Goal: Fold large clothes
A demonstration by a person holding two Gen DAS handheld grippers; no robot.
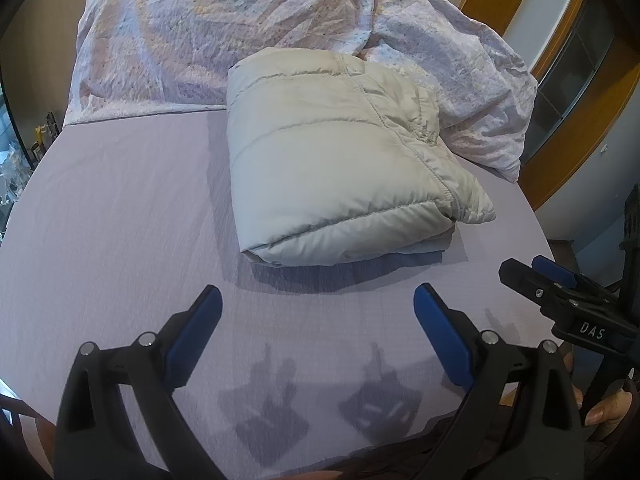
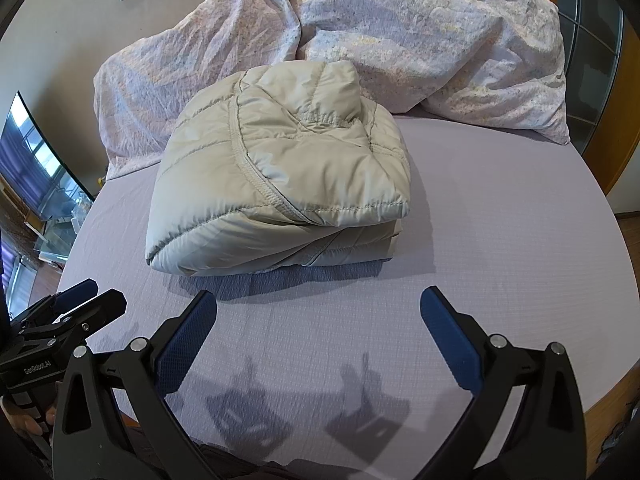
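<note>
Going left to right: the left gripper (image 1: 316, 312) hangs low over the near edge of the lilac fitted bed sheet (image 1: 120, 220), blue pads spread wide, nothing between them. The right gripper (image 2: 318, 316) sits just beside it, also spread and empty, and each one shows up at the edge of the other's view.

The pale beige quilted puffer jacket (image 2: 280, 168) is already down to a thick, squarish bundle in the middle of the bed, well clear of both grippers, with its far edge up against the crumpled floral duvet (image 2: 400, 40). Honestly the folding looks pretty much done.

If anything's left, it's tidying: the top flap has slid toward the right and overhangs the layers under it. Puffy fill springs back, so pressing flat from above and squaring the edges would probably beat pinching one corner, which risks dragging the whole stack open.

The bundle's long axis runs near-to-far on the bed. The rounded fold faces left, and the open layered edges face the grippers and the right.
</note>
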